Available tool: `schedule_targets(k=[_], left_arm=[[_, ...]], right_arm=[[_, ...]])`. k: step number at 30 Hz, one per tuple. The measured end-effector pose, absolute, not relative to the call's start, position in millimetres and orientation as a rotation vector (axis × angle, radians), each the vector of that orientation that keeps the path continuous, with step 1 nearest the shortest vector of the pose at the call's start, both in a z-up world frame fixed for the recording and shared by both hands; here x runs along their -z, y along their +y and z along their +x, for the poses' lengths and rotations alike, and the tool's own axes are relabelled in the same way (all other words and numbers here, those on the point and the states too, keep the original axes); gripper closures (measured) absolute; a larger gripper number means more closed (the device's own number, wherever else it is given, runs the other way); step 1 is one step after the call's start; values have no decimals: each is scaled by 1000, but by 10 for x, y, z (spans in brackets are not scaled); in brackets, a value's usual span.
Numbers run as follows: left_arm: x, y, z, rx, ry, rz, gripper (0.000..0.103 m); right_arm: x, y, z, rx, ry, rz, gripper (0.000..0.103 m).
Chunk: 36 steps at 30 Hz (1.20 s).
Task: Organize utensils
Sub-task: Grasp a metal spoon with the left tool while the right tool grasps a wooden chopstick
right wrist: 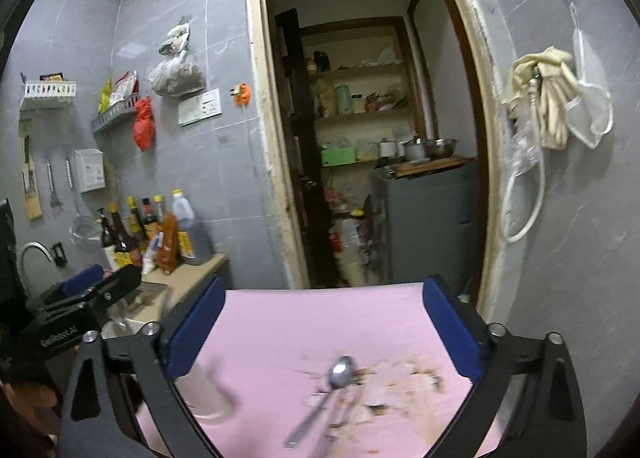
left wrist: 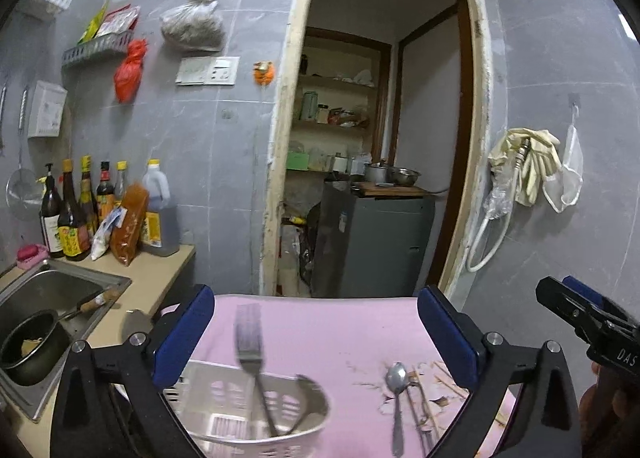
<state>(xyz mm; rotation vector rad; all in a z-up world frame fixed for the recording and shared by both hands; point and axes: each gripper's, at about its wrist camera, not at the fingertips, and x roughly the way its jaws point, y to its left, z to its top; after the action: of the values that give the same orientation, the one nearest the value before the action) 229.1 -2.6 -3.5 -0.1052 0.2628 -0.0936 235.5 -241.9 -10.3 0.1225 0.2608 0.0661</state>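
Pink cloth (left wrist: 340, 322) covers the counter under both my grippers. My left gripper (left wrist: 316, 338) has its jaws wide apart and empty, above a white slotted basket (left wrist: 224, 398) holding a fork (left wrist: 252, 354). A spoon (right wrist: 340, 374) lies between my right gripper's (right wrist: 324, 334) open jaws, beside chopsticks (left wrist: 420, 406) among the crumbs.

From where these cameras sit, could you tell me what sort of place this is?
Most likely a small home kitchen: a steel sink set in the counter, sauce bottles lined against the tiled wall, and a pantry doorway with stocked shelves beyond.
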Motion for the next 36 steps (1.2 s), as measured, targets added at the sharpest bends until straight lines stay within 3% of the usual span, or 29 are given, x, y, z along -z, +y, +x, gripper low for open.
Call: schedule_targets(k=[13,25,31,36], left_arm=[[348,-816,2457,94,306,-64,0],[853,-1195,2954,101,506,-68,1],[1126,-1288,3270,95,619,-68,3],[1378,-1332,3554,106,715,-74,15]], right_arm=[[500,-3183,2663,-43,367,114,2],[1232,-3511,3229,-109,593,190,5],[1580,-3474,3570,-134,726,195,35],[1848,-3374,3830,-137,825,176,57]])
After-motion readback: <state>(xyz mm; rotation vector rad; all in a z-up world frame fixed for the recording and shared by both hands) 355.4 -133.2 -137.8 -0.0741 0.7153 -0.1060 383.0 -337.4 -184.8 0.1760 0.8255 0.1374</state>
